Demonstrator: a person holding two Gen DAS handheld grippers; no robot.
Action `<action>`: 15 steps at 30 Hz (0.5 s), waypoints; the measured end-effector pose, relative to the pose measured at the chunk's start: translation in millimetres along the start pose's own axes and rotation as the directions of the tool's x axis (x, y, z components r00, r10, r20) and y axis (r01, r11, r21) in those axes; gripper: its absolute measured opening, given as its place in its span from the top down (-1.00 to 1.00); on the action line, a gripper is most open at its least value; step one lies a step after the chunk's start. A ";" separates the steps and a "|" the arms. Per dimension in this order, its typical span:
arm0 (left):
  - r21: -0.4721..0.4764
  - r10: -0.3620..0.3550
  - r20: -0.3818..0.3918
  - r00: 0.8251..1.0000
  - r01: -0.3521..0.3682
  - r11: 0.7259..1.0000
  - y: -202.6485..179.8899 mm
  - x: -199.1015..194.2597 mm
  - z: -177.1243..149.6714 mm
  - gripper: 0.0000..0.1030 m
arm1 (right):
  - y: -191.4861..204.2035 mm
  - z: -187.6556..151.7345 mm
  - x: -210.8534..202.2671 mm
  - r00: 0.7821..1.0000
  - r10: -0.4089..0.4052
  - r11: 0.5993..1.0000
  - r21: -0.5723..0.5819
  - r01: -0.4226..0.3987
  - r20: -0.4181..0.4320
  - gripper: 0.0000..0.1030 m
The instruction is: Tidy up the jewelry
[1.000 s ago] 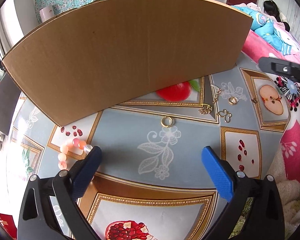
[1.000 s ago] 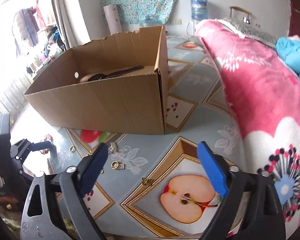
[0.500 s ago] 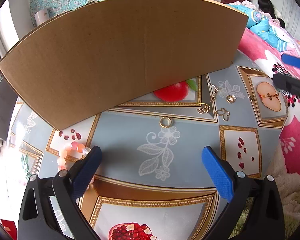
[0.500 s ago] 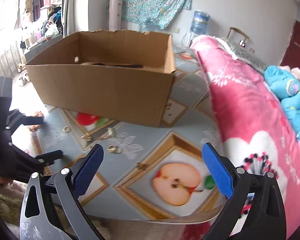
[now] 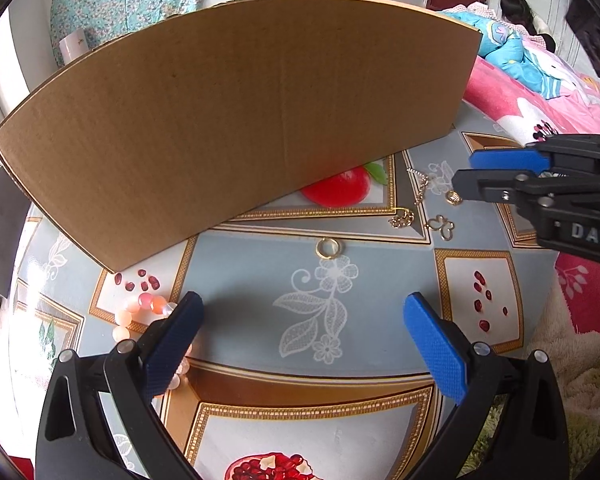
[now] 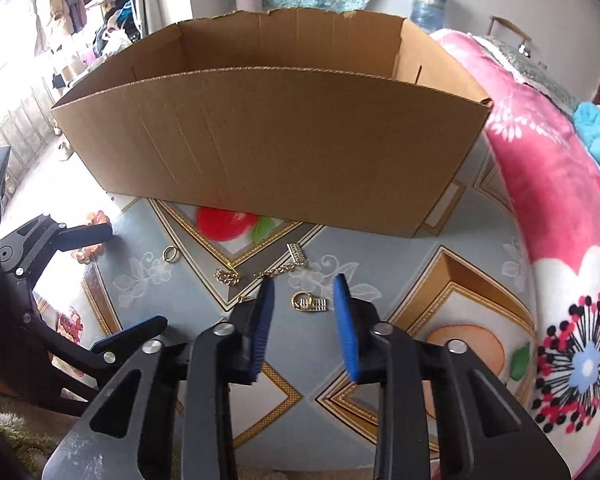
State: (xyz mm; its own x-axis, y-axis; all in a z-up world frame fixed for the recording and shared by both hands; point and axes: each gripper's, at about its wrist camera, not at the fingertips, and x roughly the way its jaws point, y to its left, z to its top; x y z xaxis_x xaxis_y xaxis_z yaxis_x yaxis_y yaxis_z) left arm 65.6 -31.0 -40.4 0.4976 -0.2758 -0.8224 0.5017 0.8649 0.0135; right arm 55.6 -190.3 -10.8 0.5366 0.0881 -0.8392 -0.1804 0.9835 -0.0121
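Note:
Gold jewelry lies on the patterned mat before a cardboard box (image 6: 268,144). A small gold charm (image 6: 309,304) sits between the pads of my right gripper (image 6: 304,304), which is half closed around it without touching. A gold chain (image 6: 276,270), a curled chain piece (image 6: 226,278) and a gold ring (image 6: 169,254) lie farther left. My left gripper (image 5: 300,332) is wide open and empty, low over the mat. The ring (image 5: 329,248) is ahead of it. A pink bead bracelet (image 5: 140,312) lies by its left finger. The right gripper also shows in the left wrist view (image 5: 466,172).
The box (image 5: 236,120) stands close behind the jewelry, open at the top. A pink flowered blanket (image 6: 560,208) rises along the right. A butterfly-shaped gold piece (image 5: 442,227) lies by the chain (image 5: 420,188). A fluffy rug edge (image 5: 572,360) borders the mat at right.
My right gripper has swung down towards the mat and narrowed its jaws around the gold charm. My left gripper has stayed almost still and open.

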 end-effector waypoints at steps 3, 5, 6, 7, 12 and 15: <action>0.001 -0.001 0.005 1.000 0.001 1.000 0.3 -0.5 -1.2 -0.91 | 2.5 -0.4 4.2 1.000 0.005 1.000 -0.013 -0.006 -0.014 0.61; 0.001 -0.001 0.007 1.000 0.001 1.000 0.2 -0.9 -1.7 -0.91 | 3.8 -1.1 7.2 1.000 0.007 1.000 -0.020 -0.007 -0.025 0.61; 0.001 -0.001 0.008 1.000 0.001 1.000 0.3 -1.0 -1.6 -0.91 | 4.2 -1.8 8.6 0.999 0.006 1.000 -0.022 -0.007 -0.032 0.62; 0.002 -0.001 0.010 1.000 0.001 1.000 0.7 -1.3 -1.9 -0.91 | 3.7 -2.1 8.6 0.999 0.006 1.000 -0.021 -0.007 -0.035 0.63; 0.001 0.000 0.011 1.000 0.000 1.000 -0.2 -1.2 -1.8 -0.91 | 1.8 -2.1 11.7 0.999 0.007 1.000 -0.017 -0.008 -0.047 0.71; 0.001 0.000 0.012 1.000 0.000 1.000 0.2 -1.6 -2.5 -0.91 | 1.7 -2.2 11.0 0.999 0.005 1.000 -0.023 -0.006 -0.044 0.71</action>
State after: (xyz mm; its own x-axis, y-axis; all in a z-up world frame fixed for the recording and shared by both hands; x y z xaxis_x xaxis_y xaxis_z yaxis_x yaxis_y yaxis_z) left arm 63.1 -29.3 -40.5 0.5061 -0.2809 -0.8154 0.5024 0.8645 0.0140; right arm 59.5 -188.0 -21.3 0.4992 0.0860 -0.8622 -0.2023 0.9791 -0.0194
